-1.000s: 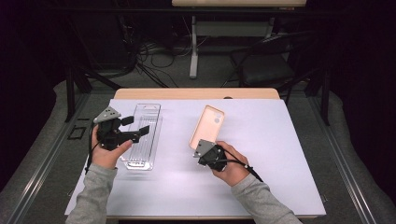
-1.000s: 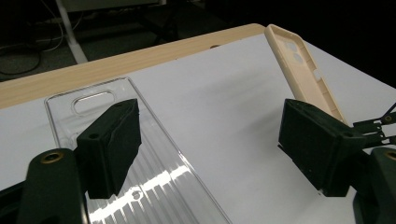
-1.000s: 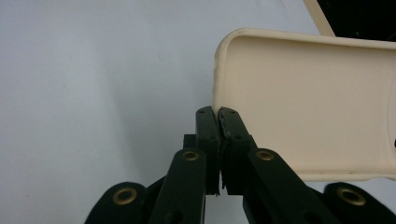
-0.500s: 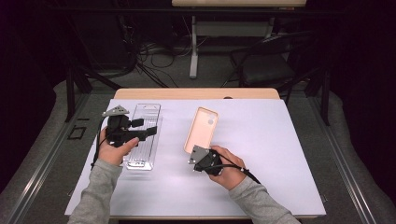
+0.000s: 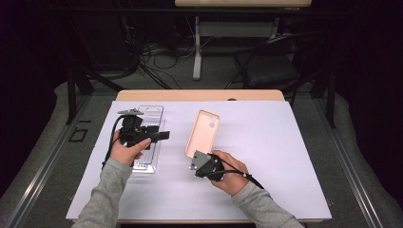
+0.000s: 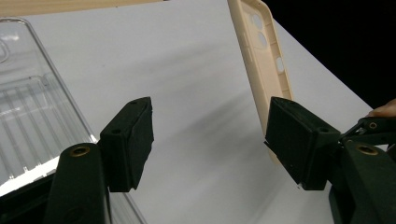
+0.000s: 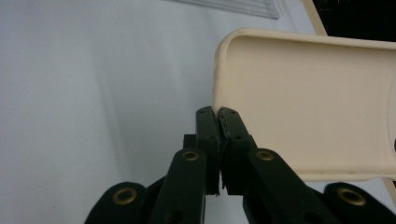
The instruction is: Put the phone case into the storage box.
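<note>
A beige phone case point(image 5: 204, 129) lies inside-up on the white table cover. My right gripper point(image 5: 196, 160) is shut on its near edge, the jaws pinching the thin wall of the phone case point(image 7: 303, 107) by a corner, as the right gripper point(image 7: 218, 114) view shows. My left gripper point(image 5: 160, 135) hovers over a clear plastic case point(image 5: 144, 164) and points right. The left gripper point(image 6: 210, 126) is open; its jaws have just been closing with nothing between them. Beyond them stand the phone case point(image 6: 261, 51) and the clear plastic case point(image 6: 32, 107).
A white cover point(image 5: 275, 156) spreads over the wooden table point(image 5: 199, 95). Beyond the far edge are a dark chair point(image 5: 271, 71), a desk leg point(image 5: 196, 52) and cables on the floor.
My left gripper has moved to the right over the clear case, toward the phone case. The right gripper has kept its hold on the phone case and barely shifted.
</note>
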`<state>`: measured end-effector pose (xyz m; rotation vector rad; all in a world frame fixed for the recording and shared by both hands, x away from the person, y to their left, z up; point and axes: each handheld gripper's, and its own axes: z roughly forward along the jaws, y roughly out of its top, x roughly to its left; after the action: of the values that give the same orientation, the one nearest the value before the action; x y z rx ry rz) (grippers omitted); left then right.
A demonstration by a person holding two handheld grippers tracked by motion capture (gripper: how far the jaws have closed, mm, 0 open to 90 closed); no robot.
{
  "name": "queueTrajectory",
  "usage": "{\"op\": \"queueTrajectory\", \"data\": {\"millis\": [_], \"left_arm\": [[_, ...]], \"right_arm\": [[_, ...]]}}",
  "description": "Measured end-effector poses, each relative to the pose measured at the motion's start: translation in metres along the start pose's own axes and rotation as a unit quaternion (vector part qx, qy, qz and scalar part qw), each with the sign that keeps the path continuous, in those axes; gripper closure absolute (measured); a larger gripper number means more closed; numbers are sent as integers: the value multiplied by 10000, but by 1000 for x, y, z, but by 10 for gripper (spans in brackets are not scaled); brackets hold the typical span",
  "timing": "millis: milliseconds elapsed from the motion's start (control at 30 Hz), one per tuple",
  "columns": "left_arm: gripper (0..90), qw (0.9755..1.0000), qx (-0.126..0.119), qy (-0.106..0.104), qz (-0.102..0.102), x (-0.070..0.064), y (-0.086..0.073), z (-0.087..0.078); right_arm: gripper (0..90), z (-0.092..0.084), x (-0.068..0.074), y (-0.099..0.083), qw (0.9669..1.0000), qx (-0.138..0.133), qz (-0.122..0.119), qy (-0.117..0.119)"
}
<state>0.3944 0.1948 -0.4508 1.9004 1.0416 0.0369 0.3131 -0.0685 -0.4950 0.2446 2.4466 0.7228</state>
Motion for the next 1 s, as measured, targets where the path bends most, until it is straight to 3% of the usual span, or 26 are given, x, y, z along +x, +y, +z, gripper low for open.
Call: {"op": "queueTrajectory", "data": {"millis": [300,533,800,1000], "left_arm": [[322,9999,-37,-105,62,-8,-1,2],[338,9994,-30,-324,97,-17,-2,6],[357,9995,148,-284,84,-22,-4,16],[405,9993,131,-337,39,-23,-4,17]], "right_arm": [[884,-3,9,6,9992,-214,-291,-173],[884,-5,19,10,9986,-256,-357,-293],[884,-3,26,12,9982,-300,-445,-281],[884,-2,29,13,9979,-319,-488,-283]]}}
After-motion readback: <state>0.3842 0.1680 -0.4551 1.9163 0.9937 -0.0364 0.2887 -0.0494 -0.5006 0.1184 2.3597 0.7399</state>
